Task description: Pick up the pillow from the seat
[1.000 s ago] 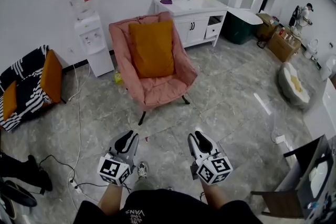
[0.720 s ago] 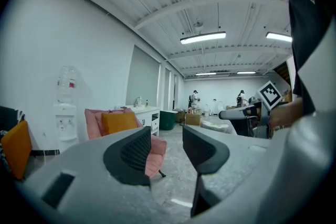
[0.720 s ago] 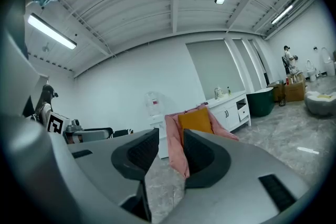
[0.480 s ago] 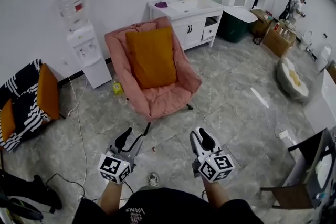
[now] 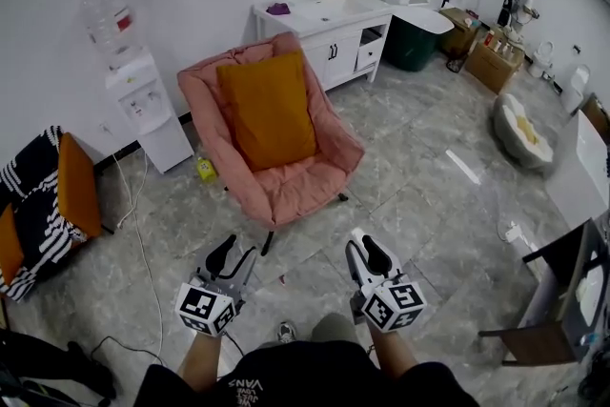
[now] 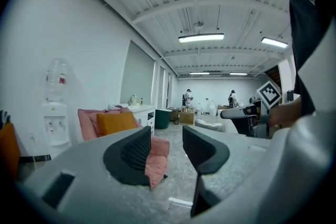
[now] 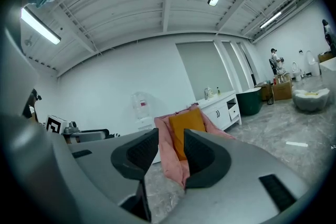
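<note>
An orange pillow (image 5: 267, 110) leans upright against the back of a pink padded chair (image 5: 300, 181) on the grey tiled floor. Both grippers are held low in front of the person, well short of the chair and pointing toward it. The left gripper (image 5: 229, 259) is open, nothing between its jaws. The right gripper (image 5: 366, 253) is open and empty too. Past the left gripper (image 6: 167, 147), the pillow (image 6: 116, 122) and chair (image 6: 157, 157) show beyond its left jaw. Beyond the right gripper (image 7: 171, 150), the pillow (image 7: 186, 126) appears between the jaws, far off.
A water dispenser (image 5: 129, 76) stands left of the chair, a white sink cabinet (image 5: 324, 29) behind it. A striped seat with orange cushions (image 5: 43, 205) and floor cables (image 5: 133, 234) lie left. A dark chair (image 5: 553, 300) is at the right, a pet bed (image 5: 519, 129) farther back.
The person has walked forward: the pink chair and pillow are nearer and lower in the head view. Both grippers keep their place in front of the body.
</note>
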Demonstrator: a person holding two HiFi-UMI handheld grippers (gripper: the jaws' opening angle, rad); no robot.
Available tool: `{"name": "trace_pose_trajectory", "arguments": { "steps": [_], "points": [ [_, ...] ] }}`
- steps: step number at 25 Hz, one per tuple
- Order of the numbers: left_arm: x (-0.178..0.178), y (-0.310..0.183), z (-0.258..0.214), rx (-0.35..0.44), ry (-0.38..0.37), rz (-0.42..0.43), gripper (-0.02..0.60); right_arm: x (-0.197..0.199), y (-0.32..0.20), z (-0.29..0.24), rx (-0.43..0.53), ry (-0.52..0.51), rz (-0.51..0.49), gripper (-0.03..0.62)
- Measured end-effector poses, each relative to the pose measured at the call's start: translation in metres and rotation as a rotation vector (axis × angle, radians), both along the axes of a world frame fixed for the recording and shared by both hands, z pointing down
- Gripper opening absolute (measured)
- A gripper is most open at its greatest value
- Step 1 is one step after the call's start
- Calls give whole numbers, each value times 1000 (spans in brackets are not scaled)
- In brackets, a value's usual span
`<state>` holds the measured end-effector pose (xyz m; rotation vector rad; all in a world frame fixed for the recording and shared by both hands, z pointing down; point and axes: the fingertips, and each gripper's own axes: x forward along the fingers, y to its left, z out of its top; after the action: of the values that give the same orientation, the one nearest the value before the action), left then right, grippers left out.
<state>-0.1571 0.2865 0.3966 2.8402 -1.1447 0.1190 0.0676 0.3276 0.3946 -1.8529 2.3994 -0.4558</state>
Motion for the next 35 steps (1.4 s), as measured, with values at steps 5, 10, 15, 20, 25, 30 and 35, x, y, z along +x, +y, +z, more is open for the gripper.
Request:
{"name": "trace_pose_trajectory", "arguments": {
  "steps": [5,10,15,20,25,30,35],
  "points": [
    [19,-26,11,-28,-8,0,183,22,-29,5,-8,-1,4,137],
    [49,-68,8,-27,-1,-34,183,50,-79,6,-14,3,-32,137],
    [82,-107,0,-7,11,-91,184,79,-131,-1,2,12,-97,137],
    [113,-132,-2,0,22,-162,184,115,-171,-9,21,20,-158,137],
    [129,-147,3,-8,23,-249,183,136,-202,-6,17,21,-231,137],
    [132,-156,11,-27,13,-318,184,141,-231,2,4,20,-299,137],
    [118,-175,21,-59,7,-372,183,132,-259,12,-15,15,-336,137]
  ]
}}
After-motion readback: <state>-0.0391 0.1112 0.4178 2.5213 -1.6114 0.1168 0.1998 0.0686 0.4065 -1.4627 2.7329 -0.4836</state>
